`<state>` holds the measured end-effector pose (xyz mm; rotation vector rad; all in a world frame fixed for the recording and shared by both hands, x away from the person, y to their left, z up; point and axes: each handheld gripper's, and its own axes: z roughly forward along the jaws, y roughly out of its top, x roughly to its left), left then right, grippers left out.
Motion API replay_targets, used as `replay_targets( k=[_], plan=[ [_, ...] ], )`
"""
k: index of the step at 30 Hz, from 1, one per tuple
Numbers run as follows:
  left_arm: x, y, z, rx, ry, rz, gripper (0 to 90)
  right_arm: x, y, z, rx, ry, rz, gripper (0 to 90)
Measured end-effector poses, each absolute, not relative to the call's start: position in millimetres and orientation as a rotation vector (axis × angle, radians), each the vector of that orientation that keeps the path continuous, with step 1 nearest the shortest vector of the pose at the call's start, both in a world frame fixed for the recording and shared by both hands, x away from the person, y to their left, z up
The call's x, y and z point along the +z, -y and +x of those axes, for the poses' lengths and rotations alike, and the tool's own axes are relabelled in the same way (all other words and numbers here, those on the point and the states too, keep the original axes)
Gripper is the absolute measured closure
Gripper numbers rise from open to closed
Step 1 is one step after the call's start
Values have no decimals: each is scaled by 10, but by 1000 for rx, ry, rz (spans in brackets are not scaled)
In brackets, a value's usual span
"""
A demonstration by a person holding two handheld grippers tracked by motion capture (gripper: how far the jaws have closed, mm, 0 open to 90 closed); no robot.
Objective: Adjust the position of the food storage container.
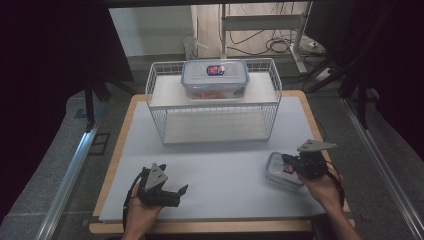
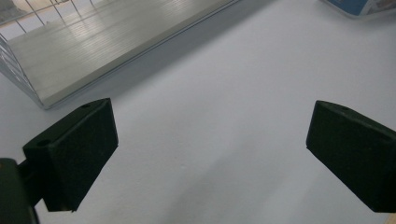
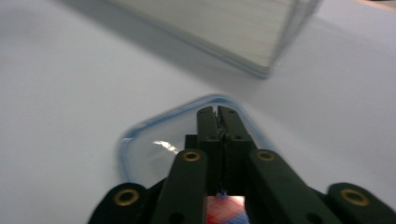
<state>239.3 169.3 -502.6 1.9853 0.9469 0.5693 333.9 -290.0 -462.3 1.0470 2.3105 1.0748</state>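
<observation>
Small lidded plastic container (image 1: 283, 170) at 4 o'clock | judged light, rigid, slick; grip at rim | right gripper (image 3: 217, 112) pressed together over lid | left gripper (image 2: 210, 154) spread, empty

A small clear lidded container (image 1: 281, 170) with a red-blue label lies flat at the table's right.
</observation>
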Motion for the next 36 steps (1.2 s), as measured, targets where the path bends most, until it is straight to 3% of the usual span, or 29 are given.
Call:
replay_targets(
  k=[9,16,27,36],
  plan=[
    [-5034,-1704,2402,556,-955,1977,21,-4690,3444,3416,960,-2182,1252,892],
    [-5046,-1674,2412,547,-952,1989,21,-4817,3592,3338,891,-2192,1335,890],
    [-5065,-1673,2428,526,-959,1989,21,-4916,3432,3361,849,-2260,1325,891],
    [-5075,-1647,2436,517,-957,2000,21,-4952,3070,3453,906,-2344,1273,890]
  ],
)
